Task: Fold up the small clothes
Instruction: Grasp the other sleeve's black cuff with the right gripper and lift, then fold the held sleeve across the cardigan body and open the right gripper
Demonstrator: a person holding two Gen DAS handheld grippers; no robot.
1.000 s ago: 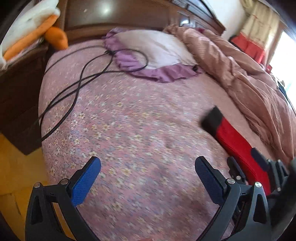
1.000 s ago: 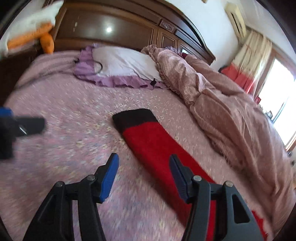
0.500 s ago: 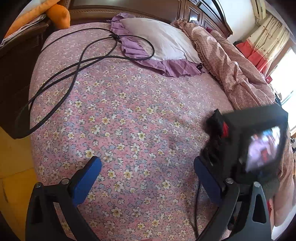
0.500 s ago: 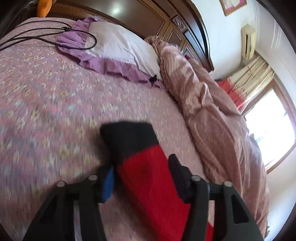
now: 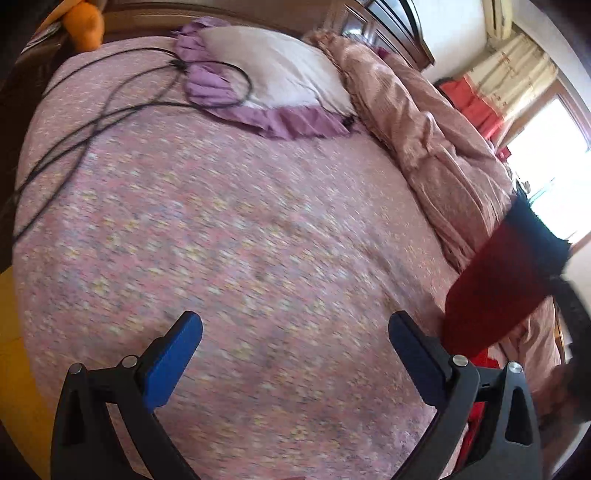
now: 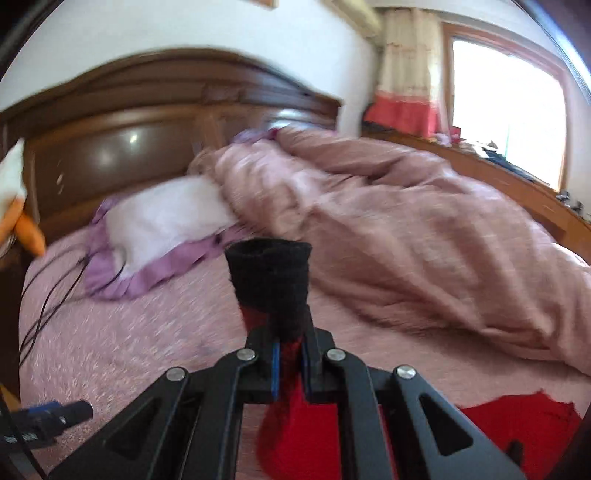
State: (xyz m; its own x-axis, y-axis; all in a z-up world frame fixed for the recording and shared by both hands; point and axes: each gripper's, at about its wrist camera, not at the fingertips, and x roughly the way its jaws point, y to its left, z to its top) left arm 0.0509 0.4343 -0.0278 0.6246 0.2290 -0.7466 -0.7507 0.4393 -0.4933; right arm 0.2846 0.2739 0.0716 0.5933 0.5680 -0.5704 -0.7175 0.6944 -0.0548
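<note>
Sock (image 6: 271,284), red with black cuff, pinched near the cuff in right gripper (image 6: 290,363) and lifted off the bed (image 5: 240,221), likely to fold over. Jaws just closed on it; lay flat before. Left gripper (image 5: 295,354) wide, empty, hovering beside.

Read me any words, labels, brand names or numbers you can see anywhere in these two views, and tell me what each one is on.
None: no readable text in either view.
red sock with the dark cuff: no label shows.
bedspread: floral print only, no writing.
framed picture on the wall: cut off at the top edge, nothing legible.
air conditioner: any marking is too blurred to read.
</note>
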